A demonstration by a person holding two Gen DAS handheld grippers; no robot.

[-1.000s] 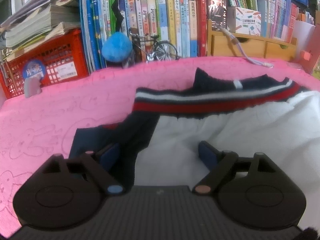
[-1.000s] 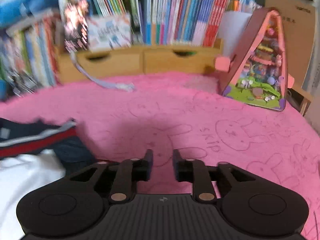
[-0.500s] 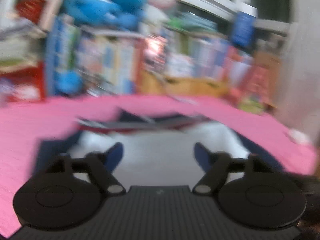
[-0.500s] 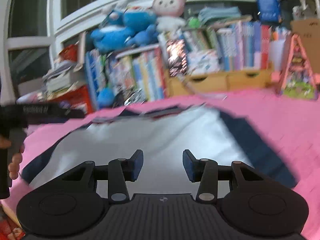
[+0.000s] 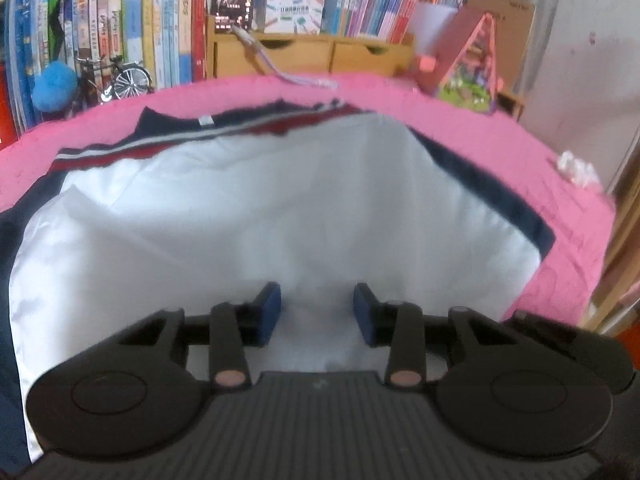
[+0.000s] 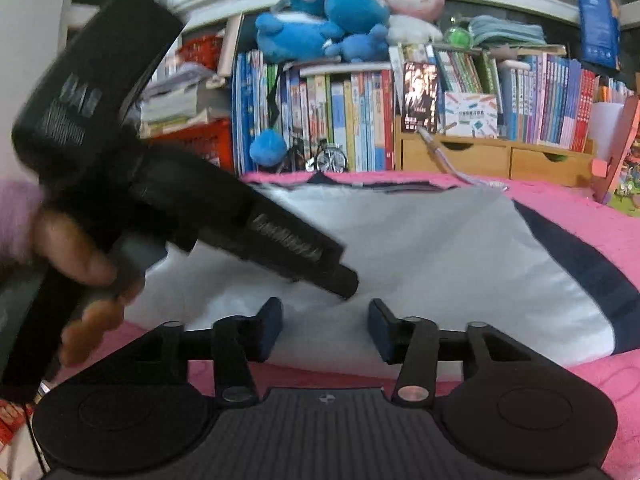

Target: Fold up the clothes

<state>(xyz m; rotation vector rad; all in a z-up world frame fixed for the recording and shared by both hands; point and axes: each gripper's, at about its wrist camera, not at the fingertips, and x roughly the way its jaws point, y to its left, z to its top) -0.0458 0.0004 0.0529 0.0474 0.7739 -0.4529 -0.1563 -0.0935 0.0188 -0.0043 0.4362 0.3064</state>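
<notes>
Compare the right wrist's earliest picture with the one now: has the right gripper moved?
Yes. The right gripper has swung left: the pink toy house slid to the right edge, and the white garment now lies ahead.

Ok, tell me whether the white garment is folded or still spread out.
Spread out. The white garment lies flat across the pink blanket, its striped collar at the far edge and a navy side band showing; no fold-over visible.

White smooth-fabric garment [image 5: 280, 216] with navy side panels, red-white-navy striped band at far edge, spread flat on pink blanket [image 5: 500, 136].
</notes>
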